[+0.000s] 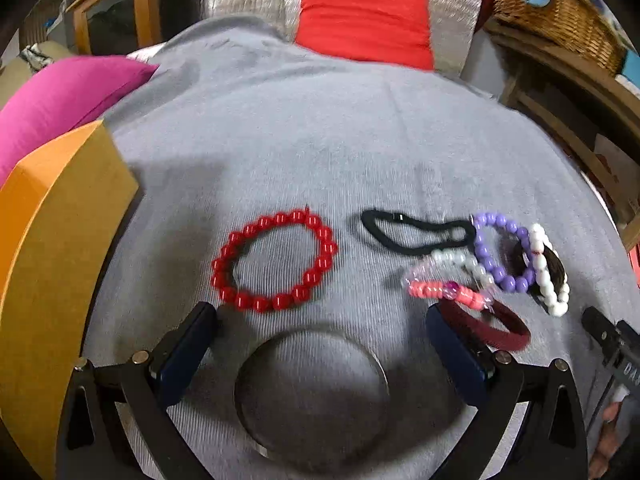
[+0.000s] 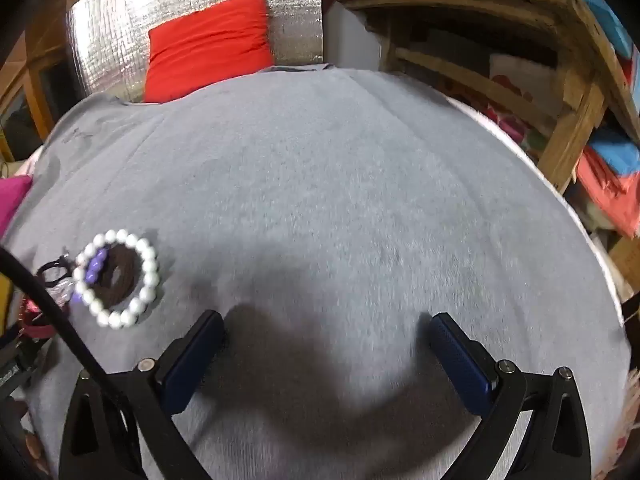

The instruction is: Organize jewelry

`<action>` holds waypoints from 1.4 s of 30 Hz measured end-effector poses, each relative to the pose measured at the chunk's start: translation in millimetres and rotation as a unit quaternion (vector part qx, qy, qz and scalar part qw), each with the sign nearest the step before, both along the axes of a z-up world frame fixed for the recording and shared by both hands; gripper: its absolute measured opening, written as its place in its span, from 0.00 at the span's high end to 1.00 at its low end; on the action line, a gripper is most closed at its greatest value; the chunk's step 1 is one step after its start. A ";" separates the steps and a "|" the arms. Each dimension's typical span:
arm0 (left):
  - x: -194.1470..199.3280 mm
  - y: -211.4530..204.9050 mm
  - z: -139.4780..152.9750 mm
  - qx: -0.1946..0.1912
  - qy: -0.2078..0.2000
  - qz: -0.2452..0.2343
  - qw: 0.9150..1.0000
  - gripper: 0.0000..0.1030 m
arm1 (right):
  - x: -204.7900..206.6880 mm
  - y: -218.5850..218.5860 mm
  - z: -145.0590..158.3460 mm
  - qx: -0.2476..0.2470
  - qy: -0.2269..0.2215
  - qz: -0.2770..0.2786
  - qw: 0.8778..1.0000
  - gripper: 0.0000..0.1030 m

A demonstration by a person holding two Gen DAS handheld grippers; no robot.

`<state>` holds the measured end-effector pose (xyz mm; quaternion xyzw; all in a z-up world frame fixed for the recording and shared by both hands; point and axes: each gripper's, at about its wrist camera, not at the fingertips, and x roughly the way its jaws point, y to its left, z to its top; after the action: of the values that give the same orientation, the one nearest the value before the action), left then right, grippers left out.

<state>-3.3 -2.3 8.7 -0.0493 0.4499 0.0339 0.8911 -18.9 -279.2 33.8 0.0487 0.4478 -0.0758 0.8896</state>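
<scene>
A red bead bracelet [image 1: 275,261] lies alone on the grey cloth [image 1: 304,132], just beyond my left gripper [image 1: 322,320], which stands open and empty. To its right sits a cluster: a black hair tie [image 1: 416,233], a purple bead bracelet [image 1: 500,252], a white bead bracelet [image 1: 550,272], a pink and clear bead bracelet [image 1: 448,286], a dark red hair band [image 1: 490,330] and a brown hair tie [image 1: 556,266]. In the right wrist view the white bead bracelet [image 2: 120,278] lies left of my open, empty right gripper [image 2: 328,328].
An orange box [image 1: 52,240] stands at the left edge of the cloth. A magenta cushion [image 1: 60,96] and a red cushion [image 1: 364,24] lie behind. Wooden shelving [image 2: 520,60] and a wicker basket [image 1: 560,12] border the right side.
</scene>
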 end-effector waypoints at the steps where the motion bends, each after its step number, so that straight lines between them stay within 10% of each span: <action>1: -1.5 -2.6 1.5 0.004 0.008 0.003 1.000 0.00 | -3.7 0.0 1.2 0.001 0.001 0.001 1.000 0.00; 4: -13.0 -9.7 14.9 0.030 0.020 0.031 0.999 0.00 | -8.2 3.1 6.0 -0.005 0.026 0.027 0.999 0.00; 8: -61.5 -25.5 63.7 0.080 -0.063 0.047 0.994 0.00 | -21.7 -0.7 23.2 0.021 0.080 0.067 0.994 0.00; 17: -146.5 -28.6 129.1 0.120 -0.158 0.072 0.977 0.00 | -112.2 -5.1 116.7 0.011 -0.085 0.099 0.991 0.00; 42: -134.4 27.6 117.1 0.102 -0.152 0.097 0.978 0.00 | -98.6 65.2 130.0 0.025 -0.108 0.173 0.979 0.00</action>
<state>-137.7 25.3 125.9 -0.0061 0.2966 0.1576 0.9419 -117.5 -214.0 163.8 0.0003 0.3527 0.0963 0.9308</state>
